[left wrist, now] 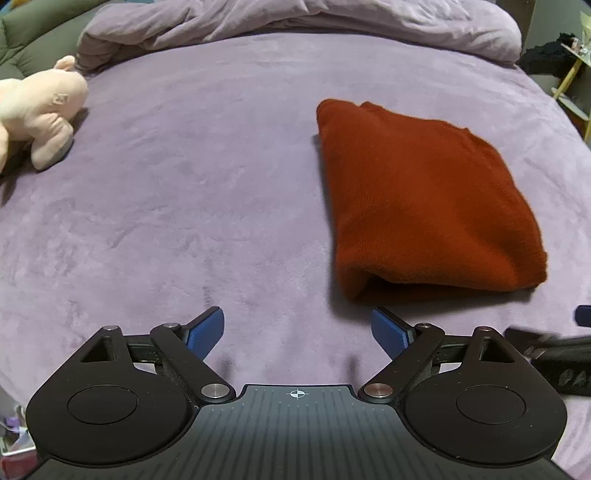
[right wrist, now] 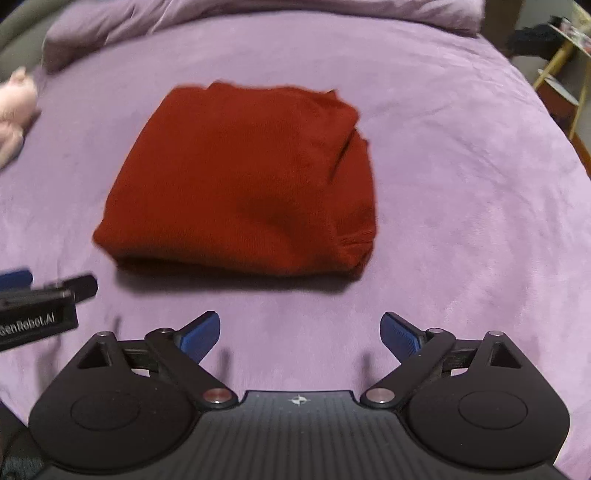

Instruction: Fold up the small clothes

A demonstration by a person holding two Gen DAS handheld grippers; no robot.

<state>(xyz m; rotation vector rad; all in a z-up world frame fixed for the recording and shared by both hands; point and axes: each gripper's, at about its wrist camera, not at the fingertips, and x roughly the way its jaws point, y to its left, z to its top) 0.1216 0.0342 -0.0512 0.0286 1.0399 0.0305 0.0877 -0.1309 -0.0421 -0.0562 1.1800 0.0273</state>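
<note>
Red knit garment point(right wrist: 240, 184): folded into a thick rectangular bundle, flat on the bed, rounded fold toward the cameras, looser layered edges at far right corner. Free of both tools, nothing on top.

Lilac plush bedspread point(left wrist: 192, 192): covers whole bed, faintly creased, bears everything else. Bunched lilac duvet point(left wrist: 295, 26) heaped along far edge.

Left gripper point(left wrist: 297, 334): hangs above bare bedspread just short of garment's near left corner, blue pads point(left wrist: 208, 332) spread wide, nothing between. Seen also at left edge of right wrist view, beside the bundle.

Right gripper point(right wrist: 300, 338): hangs over bedspread directly in front of garment's folded edge, blue pads point(right wrist: 400, 338) likewise wide apart, clear of cloth, empty.

Pink plush toy point(left wrist: 37, 114): lies on bedspread at far left, well apart from garment.

Yellow-framed shelf point(right wrist: 565, 74): off the bed, far right, blurred.
</note>
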